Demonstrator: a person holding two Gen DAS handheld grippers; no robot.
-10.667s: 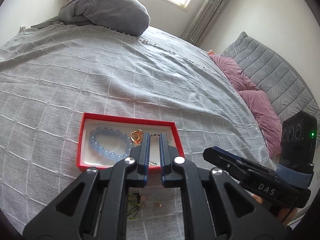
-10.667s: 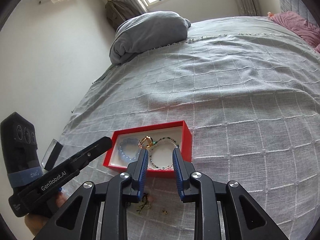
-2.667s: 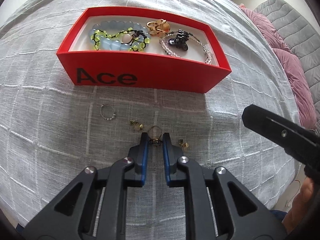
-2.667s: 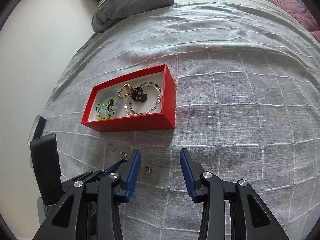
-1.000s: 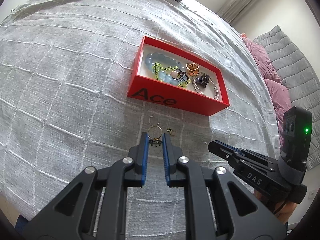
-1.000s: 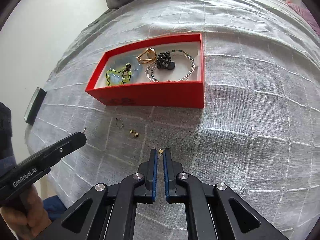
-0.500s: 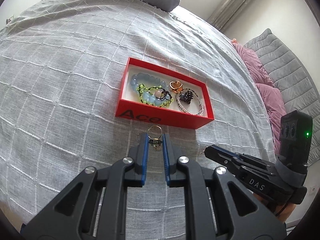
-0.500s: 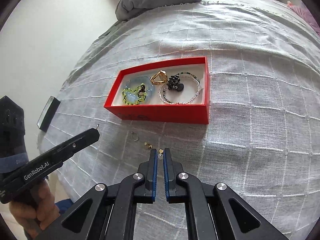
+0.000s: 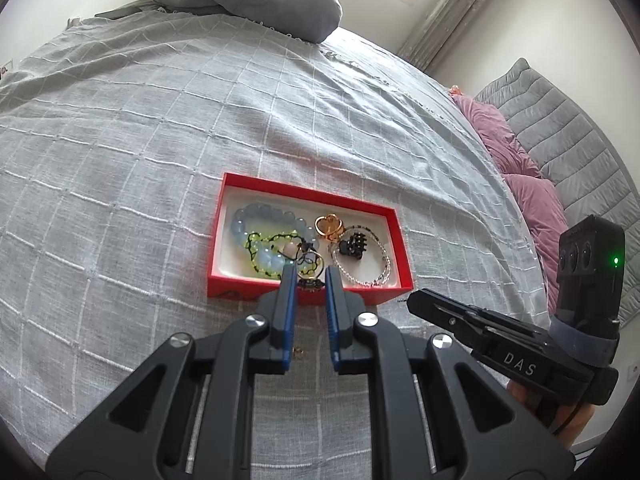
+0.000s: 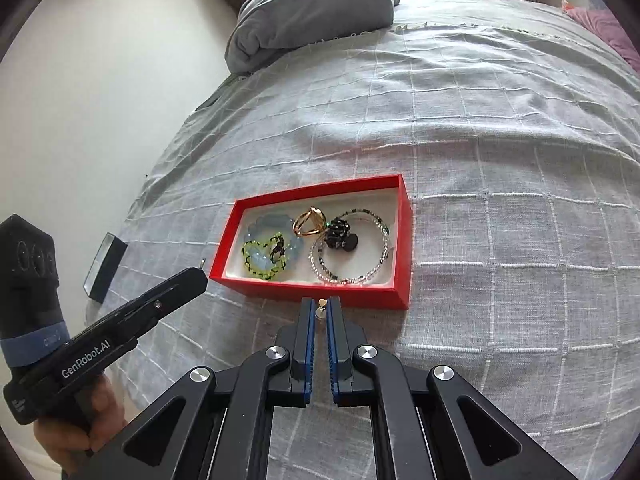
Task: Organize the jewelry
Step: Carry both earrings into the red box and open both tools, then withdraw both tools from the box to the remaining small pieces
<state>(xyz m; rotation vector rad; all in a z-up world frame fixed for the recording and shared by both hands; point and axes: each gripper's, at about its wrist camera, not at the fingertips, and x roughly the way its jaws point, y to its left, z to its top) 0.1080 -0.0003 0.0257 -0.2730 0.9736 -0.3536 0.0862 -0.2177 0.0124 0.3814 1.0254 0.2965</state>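
A red box (image 9: 396, 236) (image 10: 402, 236) lies on the grey bedspread. It holds a blue bead bracelet (image 9: 260, 220), a green bead bracelet (image 10: 260, 258), a gold ring (image 9: 329, 227), a black clip (image 9: 353, 248) and a beaded strand (image 10: 352, 248). My left gripper (image 9: 311, 276) is shut on a small ring with a dark stone (image 9: 310, 266), held over the box's near edge. My right gripper (image 10: 321, 306) is shut on a small gold earring (image 10: 321, 307), just before the box's front wall. A small gold piece (image 9: 298, 353) lies on the bedspread between my left fingers.
A folded grey blanket (image 9: 248, 0) (image 10: 312, 16) lies at the far end of the bed. Pink pillows (image 9: 516, 160) and a grey headboard (image 9: 576, 140) are at the right. A small dark box (image 10: 105, 266) sits near the bed's left edge.
Both grippers have moved closer to the red box with their pieces. The left one now holds the ring over the box's near edge; the right one is at the front wall.
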